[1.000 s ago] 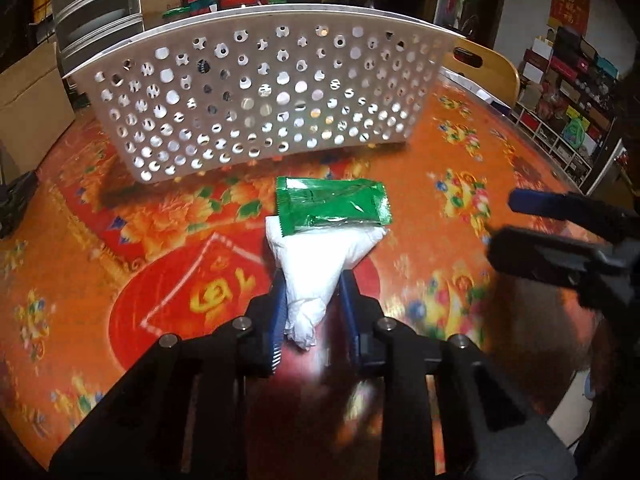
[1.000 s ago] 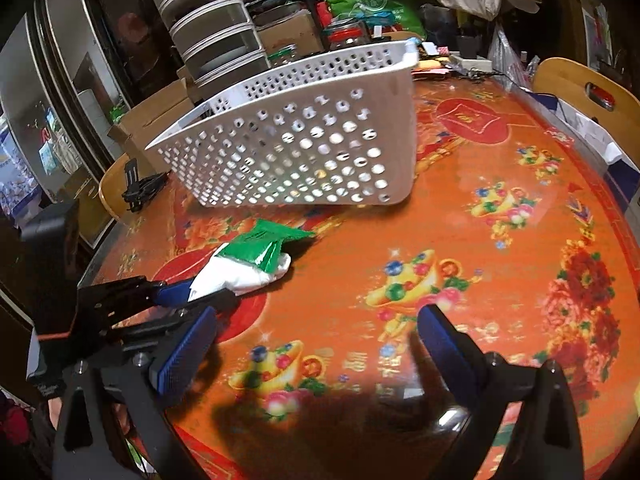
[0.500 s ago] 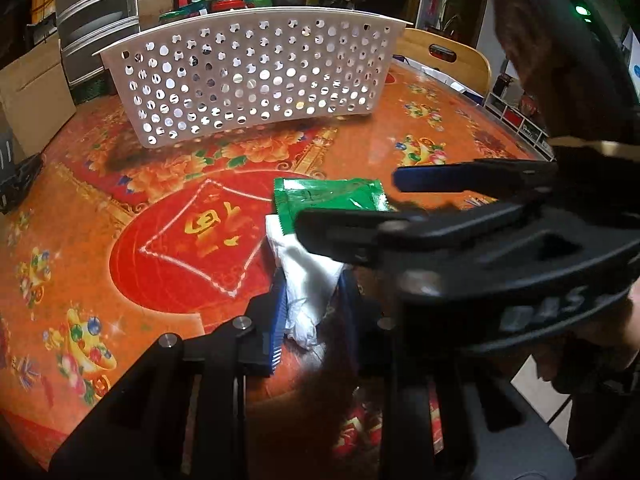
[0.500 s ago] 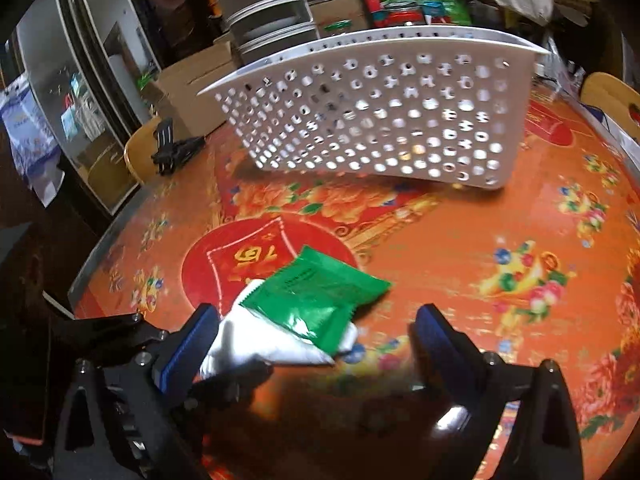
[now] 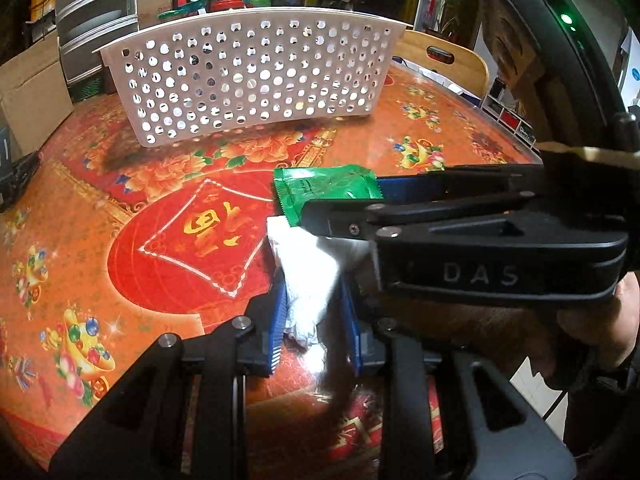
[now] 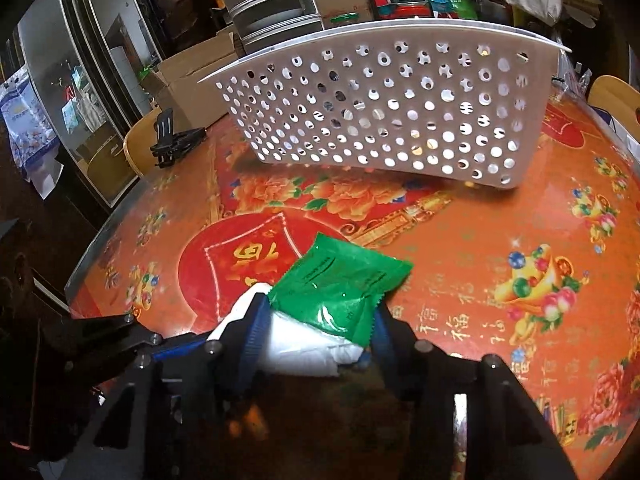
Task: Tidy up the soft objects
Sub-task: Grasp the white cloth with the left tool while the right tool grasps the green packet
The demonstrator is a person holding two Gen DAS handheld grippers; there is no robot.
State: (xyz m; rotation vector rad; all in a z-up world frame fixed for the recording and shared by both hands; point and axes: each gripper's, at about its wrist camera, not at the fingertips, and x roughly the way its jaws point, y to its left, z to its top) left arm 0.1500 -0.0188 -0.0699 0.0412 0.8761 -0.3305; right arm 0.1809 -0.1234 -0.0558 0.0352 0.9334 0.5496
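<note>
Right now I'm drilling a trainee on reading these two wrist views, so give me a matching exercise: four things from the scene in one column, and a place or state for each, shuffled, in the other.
Things:
1. white bag
2. green packet
3. perforated basket
4. black clip

Places or states:
A. standing at the far side of the table
B. pinched at its bunched end by the left gripper
C. between the right gripper fingers, lying on the white bag
D. near the table's edge, left of the basket in the right wrist view

Pairs: 1-B, 2-C, 3-A, 4-D
</note>
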